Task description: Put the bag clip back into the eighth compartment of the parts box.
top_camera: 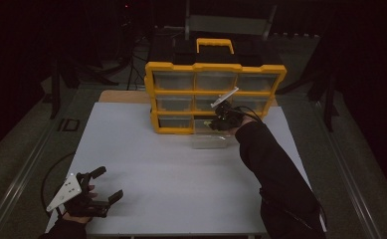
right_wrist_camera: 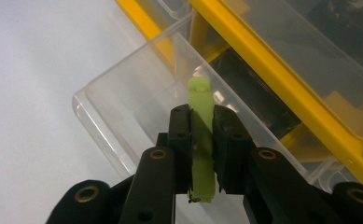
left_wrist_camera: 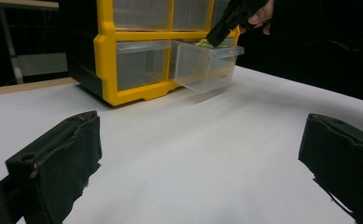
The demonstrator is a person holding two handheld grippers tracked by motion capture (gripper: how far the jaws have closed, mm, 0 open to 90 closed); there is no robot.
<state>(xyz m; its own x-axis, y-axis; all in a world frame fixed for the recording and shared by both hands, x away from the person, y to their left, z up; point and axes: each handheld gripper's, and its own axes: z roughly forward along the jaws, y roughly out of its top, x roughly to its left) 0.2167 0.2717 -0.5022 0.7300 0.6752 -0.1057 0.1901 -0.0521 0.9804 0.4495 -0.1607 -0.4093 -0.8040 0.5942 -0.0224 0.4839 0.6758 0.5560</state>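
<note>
White table (top_camera: 171, 179) mostly bare; right tool (right_wrist_camera: 201, 140) clamps green strip (right_wrist_camera: 201, 116) over pulled-out drawer (right_wrist_camera: 123, 102); left tool (top_camera: 94, 191) spread wide.

No lettering, label, brand mark, number or sign can be read anywhere in these frames — the scene is dim and the surfaces are plain.
</note>
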